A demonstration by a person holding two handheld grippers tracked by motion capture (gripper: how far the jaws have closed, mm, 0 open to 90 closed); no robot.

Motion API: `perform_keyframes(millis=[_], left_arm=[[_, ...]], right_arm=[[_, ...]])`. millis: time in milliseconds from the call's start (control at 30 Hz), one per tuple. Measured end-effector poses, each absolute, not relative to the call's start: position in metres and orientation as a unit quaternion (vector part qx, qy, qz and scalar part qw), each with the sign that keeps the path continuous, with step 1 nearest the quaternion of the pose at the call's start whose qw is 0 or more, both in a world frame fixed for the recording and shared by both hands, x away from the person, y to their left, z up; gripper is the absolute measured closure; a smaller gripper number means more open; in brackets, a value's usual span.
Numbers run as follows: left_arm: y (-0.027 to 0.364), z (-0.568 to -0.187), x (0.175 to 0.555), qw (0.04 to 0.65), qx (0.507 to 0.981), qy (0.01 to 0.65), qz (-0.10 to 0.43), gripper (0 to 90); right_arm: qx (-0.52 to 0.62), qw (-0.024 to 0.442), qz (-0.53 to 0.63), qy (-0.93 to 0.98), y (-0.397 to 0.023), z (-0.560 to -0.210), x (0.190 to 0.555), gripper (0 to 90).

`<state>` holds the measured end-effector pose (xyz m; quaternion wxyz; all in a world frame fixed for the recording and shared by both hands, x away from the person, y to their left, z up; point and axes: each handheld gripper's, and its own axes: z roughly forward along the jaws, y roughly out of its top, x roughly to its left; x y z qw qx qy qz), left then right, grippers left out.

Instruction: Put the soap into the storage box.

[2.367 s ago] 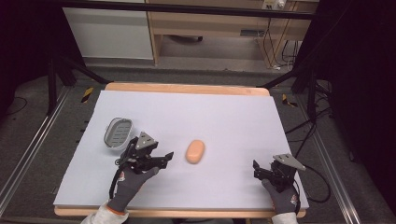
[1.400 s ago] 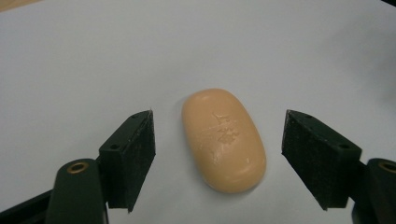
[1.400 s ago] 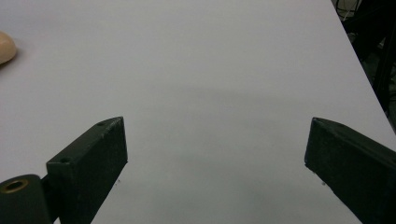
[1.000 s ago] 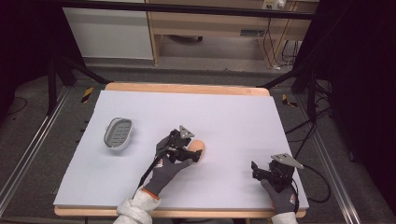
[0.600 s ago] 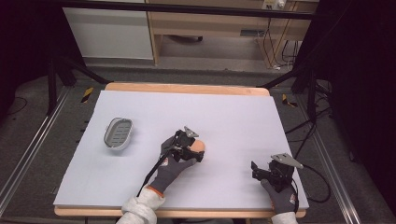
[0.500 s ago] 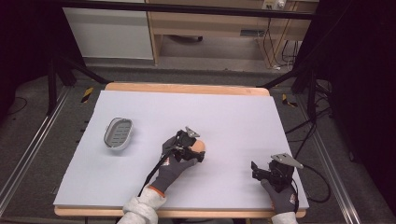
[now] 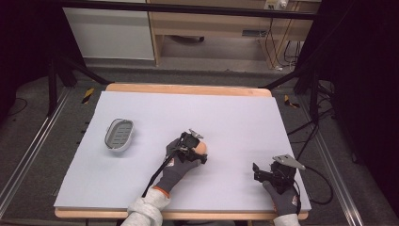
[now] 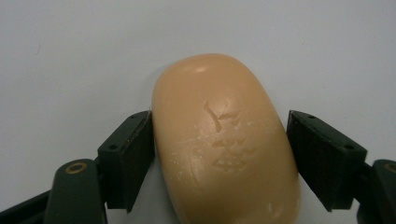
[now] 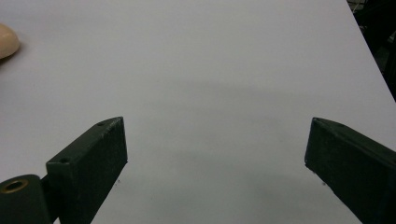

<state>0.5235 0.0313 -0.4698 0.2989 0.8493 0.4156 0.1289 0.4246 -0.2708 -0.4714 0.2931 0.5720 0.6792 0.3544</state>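
Observation:
A peach-coloured soap bar lies on the white table sheet near the middle. My left gripper has its jaws on both sides of the bar, the left jaw pressed against it and the right jaw at its edge. From above, the left gripper covers most of the soap bar. My right gripper rests near the front right corner, and in its own view the right gripper is wide open over bare sheet. The soap bar's end shows far left there.
A grey slotted soap dish sits on the left part of the sheet, apart from the soap. The wooden table edge runs along the back. Cables and metal stands surround the table on the floor.
My left gripper travelled right from beside the soap dish to the soap bar and its jaws came in around the bar. The right gripper stayed put.

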Motion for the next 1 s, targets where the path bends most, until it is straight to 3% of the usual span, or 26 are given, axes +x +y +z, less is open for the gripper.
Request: perform_keyframes(millis=[433,667,1000], left_arm=[[0.0257,-0.4702,0.5232,0.281,0.854,0.415,0.14,23.6],[0.027,-0.469,0.524,0.28,0.849,0.425,0.142,29.5],[0.03,-0.466,0.5246,0.284,0.848,0.428,0.131,30.4]], right_arm=[[0.572,0.292,0.352,0.681,-0.27,-0.4718,0.4251,6.0],[0.57,0.292,0.352,0.683,-0.2699,-0.4719,0.4252,5.9],[0.571,0.292,0.352,0.682,-0.2701,-0.4718,0.4252,5.9]])
